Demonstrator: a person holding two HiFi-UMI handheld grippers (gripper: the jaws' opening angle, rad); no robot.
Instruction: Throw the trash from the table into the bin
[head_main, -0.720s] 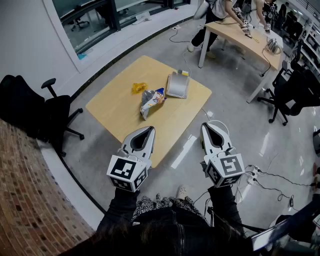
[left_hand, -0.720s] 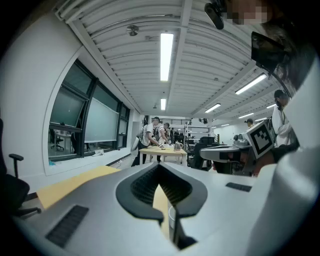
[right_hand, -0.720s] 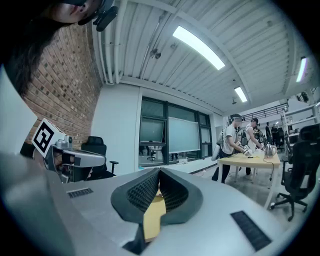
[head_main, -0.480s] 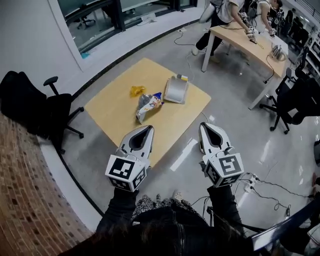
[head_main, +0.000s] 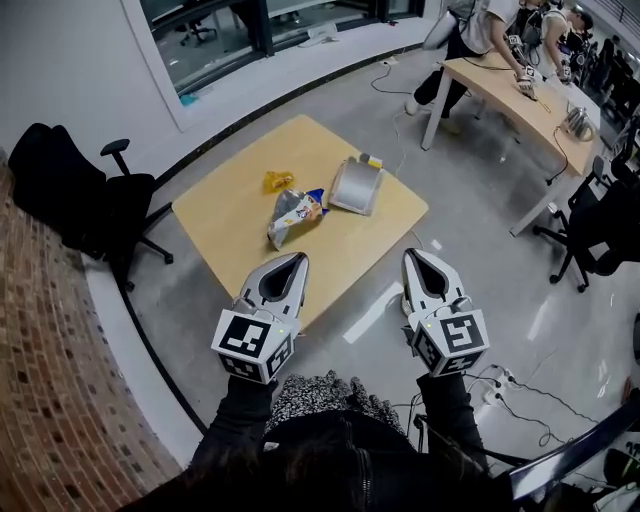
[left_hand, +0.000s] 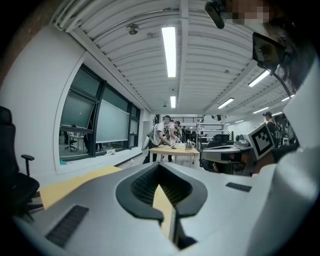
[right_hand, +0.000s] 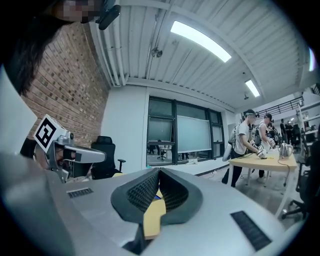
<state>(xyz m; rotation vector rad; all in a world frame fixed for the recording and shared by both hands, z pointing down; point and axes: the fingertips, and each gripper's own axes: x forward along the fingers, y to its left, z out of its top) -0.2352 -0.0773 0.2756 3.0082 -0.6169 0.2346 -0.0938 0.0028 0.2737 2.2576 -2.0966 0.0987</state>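
Print on the snack bag (head_main: 293, 213) is showing too small to read. Left claw (head_main: 300, 257) and right claw (head_main: 412, 253) are hanging with jaws pressed together, gripping nothing. Ahead of the 2, the bag, a yellow wrapper (head_main: 278, 181) and a silver container (head_main: 355, 186) are lying on the table (head_main: 225, 225).

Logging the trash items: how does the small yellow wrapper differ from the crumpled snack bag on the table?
The yellow wrapper is much smaller than the snack bag. The wrapper is plain yellow; the bag is silvery with blue and orange print. Both lie crumpled on the table.
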